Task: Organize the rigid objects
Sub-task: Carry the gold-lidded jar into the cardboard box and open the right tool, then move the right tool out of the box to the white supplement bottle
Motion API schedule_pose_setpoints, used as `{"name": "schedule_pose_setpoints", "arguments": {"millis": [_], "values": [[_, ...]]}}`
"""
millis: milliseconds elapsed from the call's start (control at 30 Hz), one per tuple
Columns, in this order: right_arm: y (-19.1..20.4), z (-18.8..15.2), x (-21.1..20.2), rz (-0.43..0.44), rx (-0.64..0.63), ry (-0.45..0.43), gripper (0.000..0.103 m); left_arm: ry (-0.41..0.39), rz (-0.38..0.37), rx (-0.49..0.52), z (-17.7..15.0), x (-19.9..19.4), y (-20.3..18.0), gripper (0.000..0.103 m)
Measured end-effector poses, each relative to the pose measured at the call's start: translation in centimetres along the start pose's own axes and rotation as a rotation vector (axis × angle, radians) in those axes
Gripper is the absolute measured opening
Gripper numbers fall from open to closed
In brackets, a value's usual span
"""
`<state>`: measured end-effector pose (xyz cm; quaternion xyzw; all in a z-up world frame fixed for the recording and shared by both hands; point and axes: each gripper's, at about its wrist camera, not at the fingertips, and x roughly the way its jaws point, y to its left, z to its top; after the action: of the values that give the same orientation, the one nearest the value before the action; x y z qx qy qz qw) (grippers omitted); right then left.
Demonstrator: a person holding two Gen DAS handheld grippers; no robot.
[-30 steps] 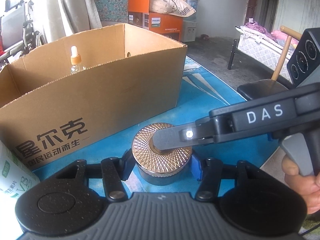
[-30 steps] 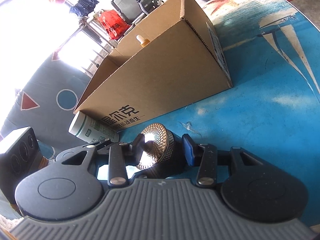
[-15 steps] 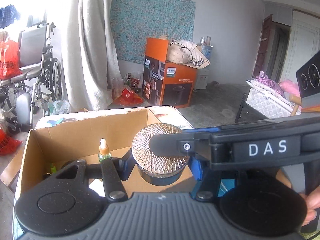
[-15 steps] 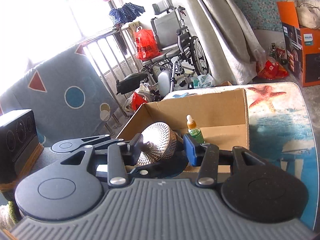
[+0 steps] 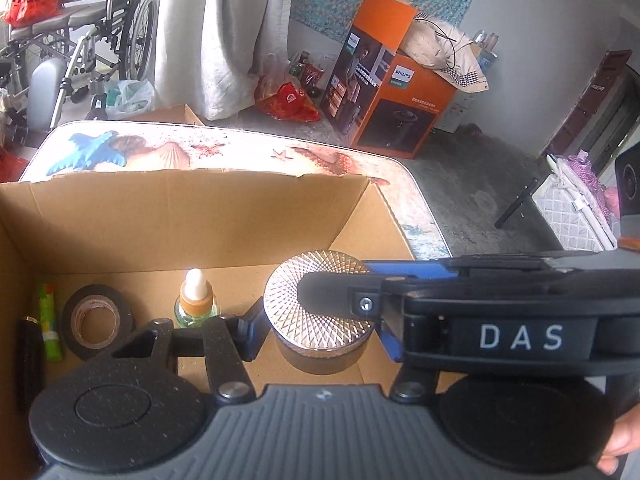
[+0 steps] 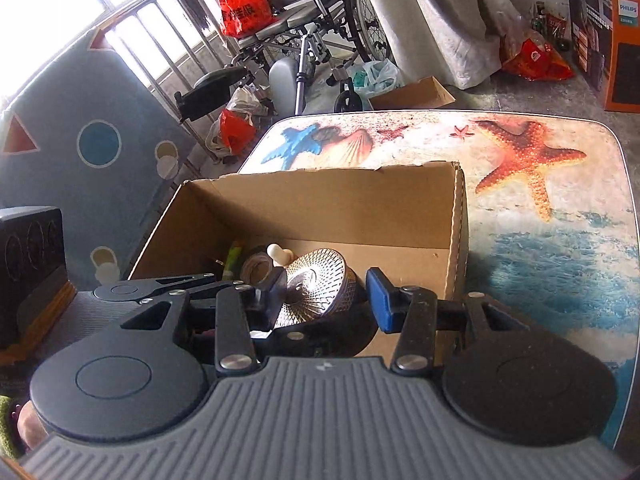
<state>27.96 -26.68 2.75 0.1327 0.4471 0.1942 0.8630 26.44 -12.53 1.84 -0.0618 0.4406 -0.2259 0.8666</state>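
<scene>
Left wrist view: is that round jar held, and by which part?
Yes. The left hand-held gripper clamps the dark round jar with the faceted metallic lid by its sides; the right hand-held gripper clamps it top to bottom.

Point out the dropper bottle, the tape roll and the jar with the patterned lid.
dropper bottle (image 5: 195, 300): left wrist view, on its orange collar.
tape roll (image 5: 96, 320): left wrist view, on its inner core.
jar (image 5: 292, 300): left wrist view, on the patterned lid's bare left part.
</scene>
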Motion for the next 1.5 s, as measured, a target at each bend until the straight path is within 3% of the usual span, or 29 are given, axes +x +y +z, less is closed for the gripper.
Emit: {"name": "schedule_pose_setpoints", "arguments": {"millis": [500, 733, 900, 1167, 1367, 1500], "values": [[-1.9, 2.1, 1.7, -0.005, -0.035, -0.036, 0.043, 0.006, -0.013, -0.059, 1.7, 2.5, -0.2, 0.06], [-1.8, 0.4, -1.6, 0.019, -0.005, -0.114, 0.043, -0.058, -0.015, -0.009, 0.9, -0.8, -1.4, 0.074], [-0.7, -3.0, -7.1, 0.04, 0.053, -0.236, 0.047, -0.108, -0.045, 0.06, -1.1, -5.4, -2.6, 0.087], [2.2, -13.1, -14.9, 0.074, 0.139, -0.415, 0.061, -0.141, -0.103, 0.202, -6.8, -12.1, -4.9, 0.096], [4.6, -20.3, -16.7, 0.097, 0.189, -0.448, 0.066, -0.124, -0.069, 0.268, -12.0, -15.4, -4.4, 0.097], [5.9, -22.4, -16.1, 0.126, 0.199, -0.413, 0.068, -0.139, -0.029, 0.271, -14.8, -17.1, -2.9, 0.098]]}}
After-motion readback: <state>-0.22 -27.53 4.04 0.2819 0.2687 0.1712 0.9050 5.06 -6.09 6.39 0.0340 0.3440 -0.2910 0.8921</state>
